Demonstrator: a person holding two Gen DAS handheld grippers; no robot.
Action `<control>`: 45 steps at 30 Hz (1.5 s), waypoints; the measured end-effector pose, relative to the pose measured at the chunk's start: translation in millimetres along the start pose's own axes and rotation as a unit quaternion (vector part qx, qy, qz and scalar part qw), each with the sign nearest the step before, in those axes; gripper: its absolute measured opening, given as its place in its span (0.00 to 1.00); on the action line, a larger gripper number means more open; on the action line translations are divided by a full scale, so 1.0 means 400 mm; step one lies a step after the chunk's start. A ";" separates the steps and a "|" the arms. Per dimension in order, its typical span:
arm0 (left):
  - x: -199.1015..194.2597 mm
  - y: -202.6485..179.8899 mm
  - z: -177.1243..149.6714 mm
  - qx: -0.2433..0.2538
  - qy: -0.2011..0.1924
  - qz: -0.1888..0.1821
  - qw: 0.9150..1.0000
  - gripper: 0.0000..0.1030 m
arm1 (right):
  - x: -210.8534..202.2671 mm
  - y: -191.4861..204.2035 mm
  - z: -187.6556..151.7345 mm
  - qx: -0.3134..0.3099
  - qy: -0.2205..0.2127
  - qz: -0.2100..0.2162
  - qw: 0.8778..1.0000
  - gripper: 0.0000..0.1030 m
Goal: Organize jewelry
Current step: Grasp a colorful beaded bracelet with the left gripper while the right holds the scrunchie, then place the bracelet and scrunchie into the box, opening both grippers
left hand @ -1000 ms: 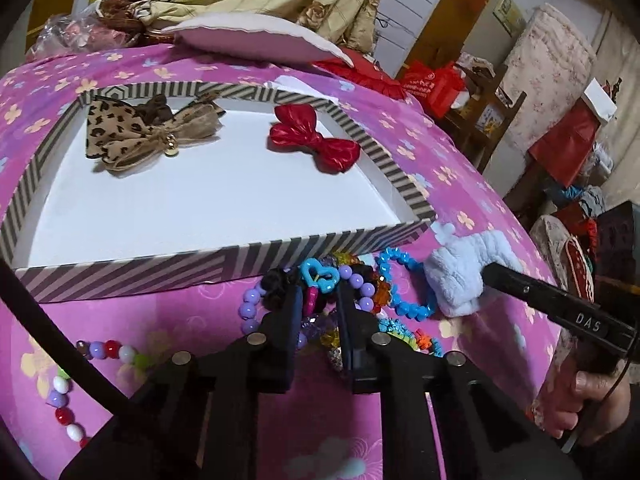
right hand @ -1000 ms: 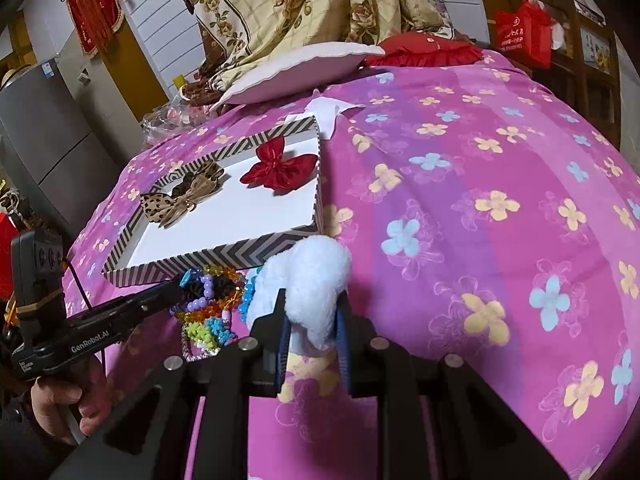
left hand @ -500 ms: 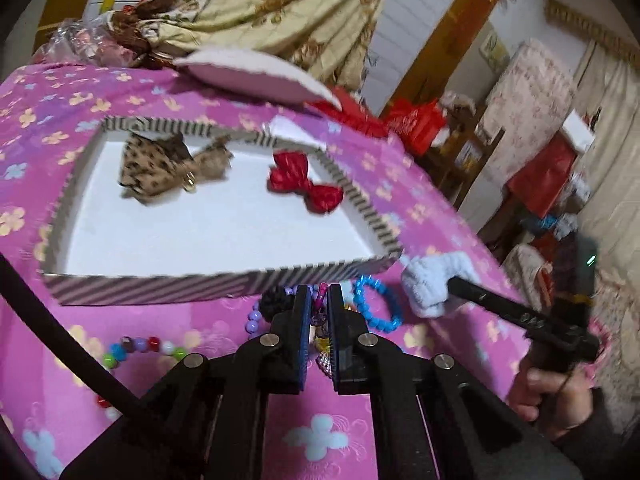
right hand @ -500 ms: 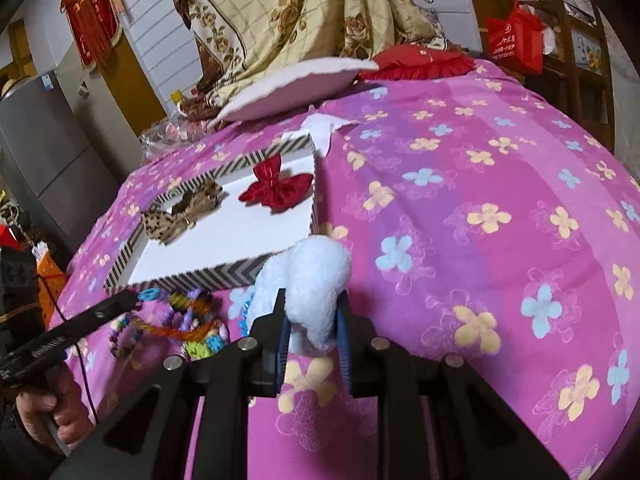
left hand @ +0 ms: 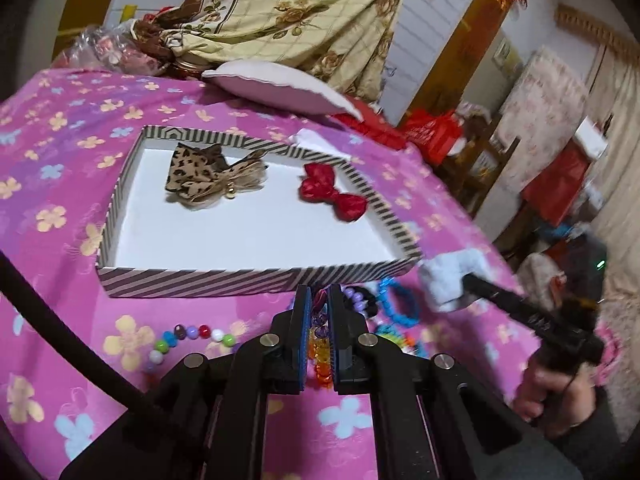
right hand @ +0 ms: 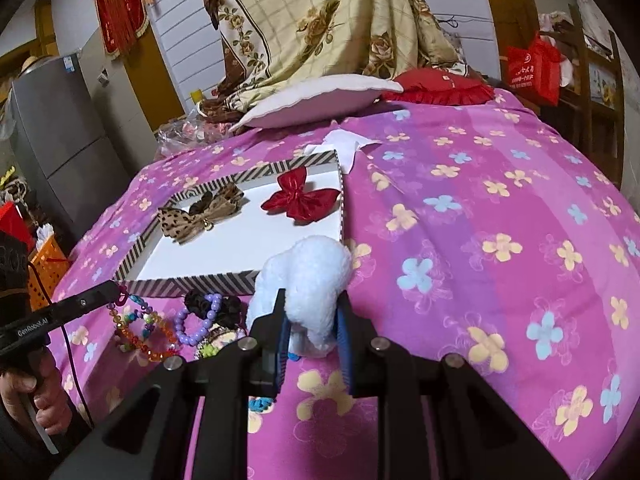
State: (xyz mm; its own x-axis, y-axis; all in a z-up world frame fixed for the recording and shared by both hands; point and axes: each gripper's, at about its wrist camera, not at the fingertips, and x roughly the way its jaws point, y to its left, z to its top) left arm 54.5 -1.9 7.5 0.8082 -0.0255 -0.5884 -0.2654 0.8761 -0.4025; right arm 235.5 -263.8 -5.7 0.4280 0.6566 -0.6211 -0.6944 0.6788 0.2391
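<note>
The left wrist view looked forward and slightly down along its own fingers from low over the pink floral bedspread, close to the striped tray, facing the pillow and curtain. The right wrist view sat just right of the tray, angled leftward and forward across the bedspread. Both views shared the tray, its two bows, the bead pile and the pillow

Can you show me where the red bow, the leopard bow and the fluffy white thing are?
red bow [right hand: 301, 200], right wrist view, on its middle knot.
leopard bow [left hand: 212, 178], left wrist view, on its spotted left loop.
fluffy white thing [right hand: 308, 280], right wrist view, on its plush top.
</note>
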 end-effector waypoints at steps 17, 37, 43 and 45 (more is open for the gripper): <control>0.006 0.008 -0.015 0.016 0.002 0.058 0.998 0.00 | 0.027 0.071 -0.004 -0.037 0.002 -0.007 0.999 0.21; 0.014 0.014 -0.021 0.017 0.005 0.076 0.997 0.00 | 0.034 0.129 -0.010 -0.091 0.002 -0.014 0.996 0.21; 0.006 0.003 -0.015 0.023 0.003 0.072 0.997 0.00 | 0.007 0.124 0.010 -0.081 -0.030 -0.012 0.996 0.21; 0.000 -0.002 -0.009 0.025 0.003 0.067 0.997 0.00 | -0.002 0.124 0.017 -0.077 -0.042 -0.011 0.996 0.21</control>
State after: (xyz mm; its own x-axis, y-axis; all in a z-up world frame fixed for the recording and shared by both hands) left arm 52.9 -4.2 5.3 0.7647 0.0903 -0.6381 -0.3440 0.8944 -0.2857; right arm 204.8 -228.4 11.8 0.4864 0.6712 -0.5593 -0.7619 0.6392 0.1045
